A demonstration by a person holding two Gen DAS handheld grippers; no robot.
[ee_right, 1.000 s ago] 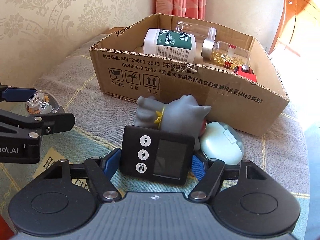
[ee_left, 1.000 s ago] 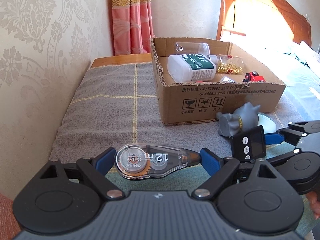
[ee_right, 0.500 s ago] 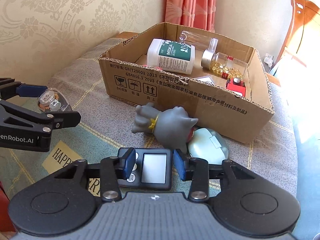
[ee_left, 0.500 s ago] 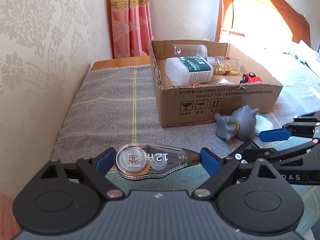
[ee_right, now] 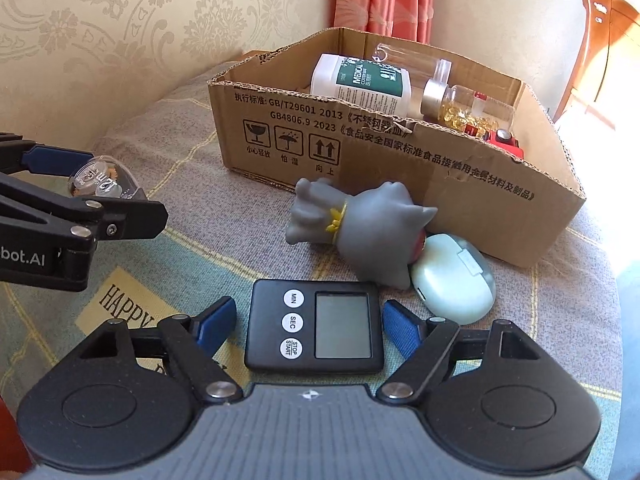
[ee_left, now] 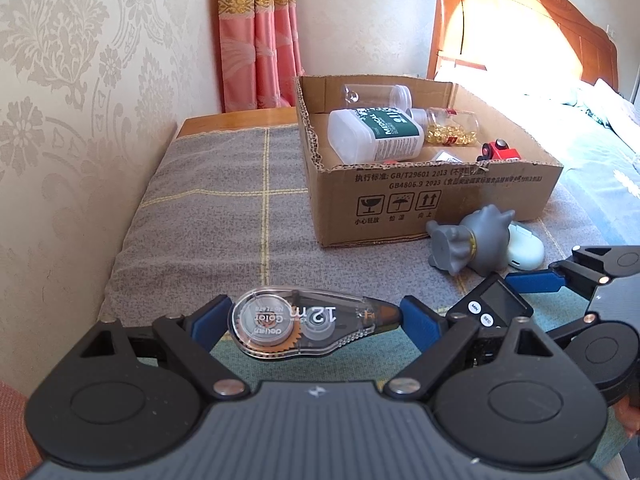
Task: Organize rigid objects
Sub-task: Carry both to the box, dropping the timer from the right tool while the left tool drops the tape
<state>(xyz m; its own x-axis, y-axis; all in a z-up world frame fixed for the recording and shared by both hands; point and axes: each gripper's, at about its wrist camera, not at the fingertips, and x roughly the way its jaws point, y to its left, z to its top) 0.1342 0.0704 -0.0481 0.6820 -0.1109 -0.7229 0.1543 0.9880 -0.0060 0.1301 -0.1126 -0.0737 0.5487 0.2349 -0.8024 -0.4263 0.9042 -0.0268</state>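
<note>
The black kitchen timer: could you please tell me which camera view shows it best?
The right wrist view: the black kitchen timer lies face up, whole, all three buttons and the screen visible. In the left wrist view only one corner shows, the rest hidden behind the gripper frame.

Black gripper (ee_right: 310,322), blue pads (ee_right: 218,322)

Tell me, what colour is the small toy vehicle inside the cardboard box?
The toy vehicle is red with black wheels. The left wrist view shows it best.
</note>
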